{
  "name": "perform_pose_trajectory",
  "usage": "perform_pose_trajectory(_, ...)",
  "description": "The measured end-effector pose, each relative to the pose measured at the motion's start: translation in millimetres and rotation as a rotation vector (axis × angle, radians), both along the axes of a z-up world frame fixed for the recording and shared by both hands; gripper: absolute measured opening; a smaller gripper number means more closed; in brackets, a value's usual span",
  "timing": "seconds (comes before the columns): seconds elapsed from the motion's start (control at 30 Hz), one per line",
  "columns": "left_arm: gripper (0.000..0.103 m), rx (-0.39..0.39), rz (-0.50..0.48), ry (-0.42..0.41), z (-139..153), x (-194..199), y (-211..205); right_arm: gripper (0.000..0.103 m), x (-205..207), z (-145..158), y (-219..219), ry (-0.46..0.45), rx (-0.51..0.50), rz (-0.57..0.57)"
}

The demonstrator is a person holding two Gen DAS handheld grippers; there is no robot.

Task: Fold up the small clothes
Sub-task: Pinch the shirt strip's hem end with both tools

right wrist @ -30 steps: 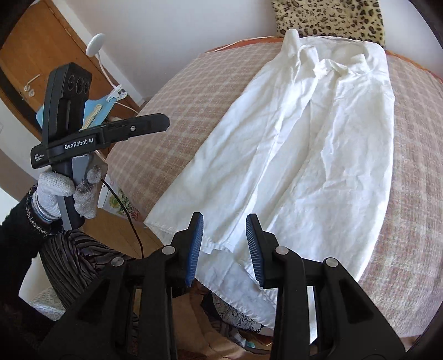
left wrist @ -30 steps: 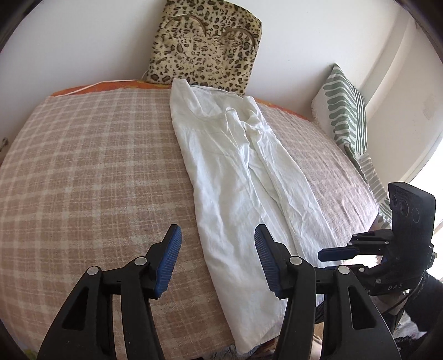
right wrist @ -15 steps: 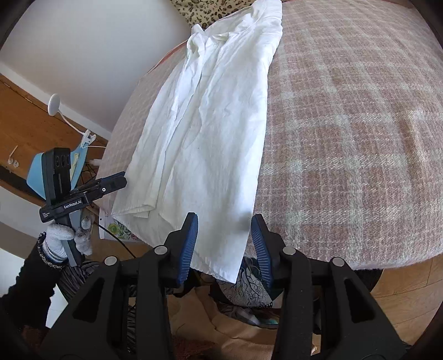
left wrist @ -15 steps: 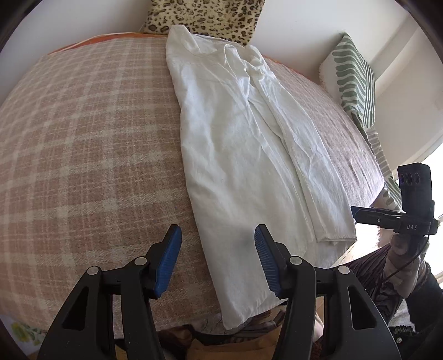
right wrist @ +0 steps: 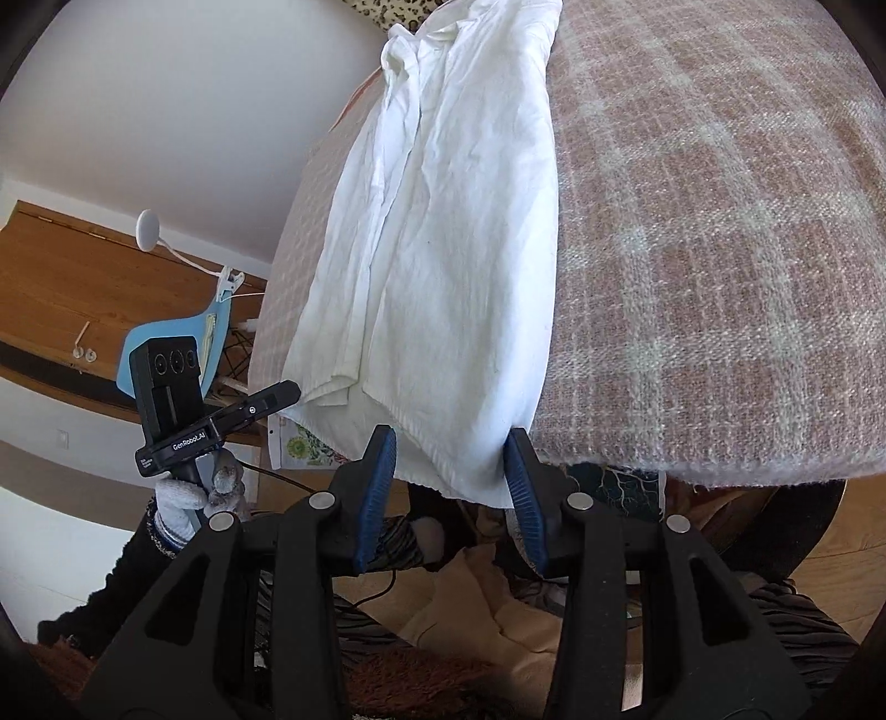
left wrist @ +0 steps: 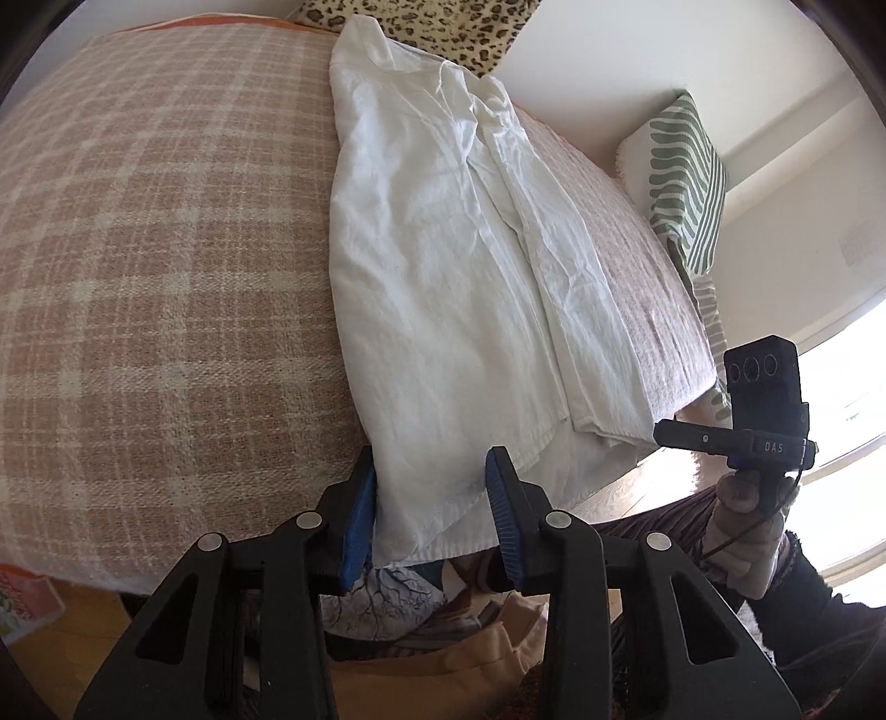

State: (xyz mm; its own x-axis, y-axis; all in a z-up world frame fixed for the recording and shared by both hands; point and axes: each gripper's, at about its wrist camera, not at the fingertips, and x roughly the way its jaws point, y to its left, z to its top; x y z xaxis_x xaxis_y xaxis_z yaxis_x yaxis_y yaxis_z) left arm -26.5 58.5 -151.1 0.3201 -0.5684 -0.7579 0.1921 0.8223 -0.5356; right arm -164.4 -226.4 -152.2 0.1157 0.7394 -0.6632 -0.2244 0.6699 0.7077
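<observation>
- Left wrist view: the white shirt (left wrist: 454, 288) lay lengthwise on the plaid-covered bed (left wrist: 166, 288), its collar end up by the leopard-print cushion (left wrist: 443, 27) and its hem hanging over the bed's near edge.
- The left gripper (left wrist: 429, 509) straddled the hem corner on the side of the shirt away from the striped pillow (left wrist: 689, 183). Its jaws were closing with cloth between them; one pad lay against the shirt's edge, the other stood clear, so nothing was pinched yet.
- Beyond the shirt's other hem corner, below the striped pillow, the right gripper appeared side-on, held in a gloved hand (left wrist: 742, 531); from here its jaws could not be read.
- Right wrist view: the right gripper (right wrist: 451, 471) sat at a hanging part of the hem. Its jaws were spread and opening, the cloth loose between the pads.
- The left gripper showed off the shirt's far hem corner, in the other gloved hand (right wrist: 194, 498), in front of a blue chair (right wrist: 183, 338).
- Step in hand, as I judge it: taking hold of the hem for a fold toward the collar. The next move calls for both jaws to close on the cloth, then a level lift up the shirt so the hem does not skew.
</observation>
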Motion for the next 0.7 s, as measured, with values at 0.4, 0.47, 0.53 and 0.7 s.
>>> perform_pose_trajectory(0.4, 0.011, 0.019, 0.018, -0.018, 0.2, -5.4, 6.6, 0.029, -9.1, 0.5, -10.8, 0.028, -0.024, 0.009)
perform_pose_trajectory(0.47, 0.011, 0.026, 0.015, -0.024, 0.9, -7.3, 8.1, 0.018, -8.8, 3.8, -11.7, 0.016, -0.032, 0.012)
perform_pose_trajectory(0.53, 0.011, 0.027, 0.017, -0.023, 1.2, -7.3, 6.5, 0.018, -9.7, 6.6, -10.6, -0.006, -0.044, 0.021)
perform_pose_trajectory(0.7, 0.014, -0.021, 0.050, 0.045, -4.8, -7.4, 11.4, 0.046, -8.2, -0.7, -7.1, 0.023, -0.055, 0.012)
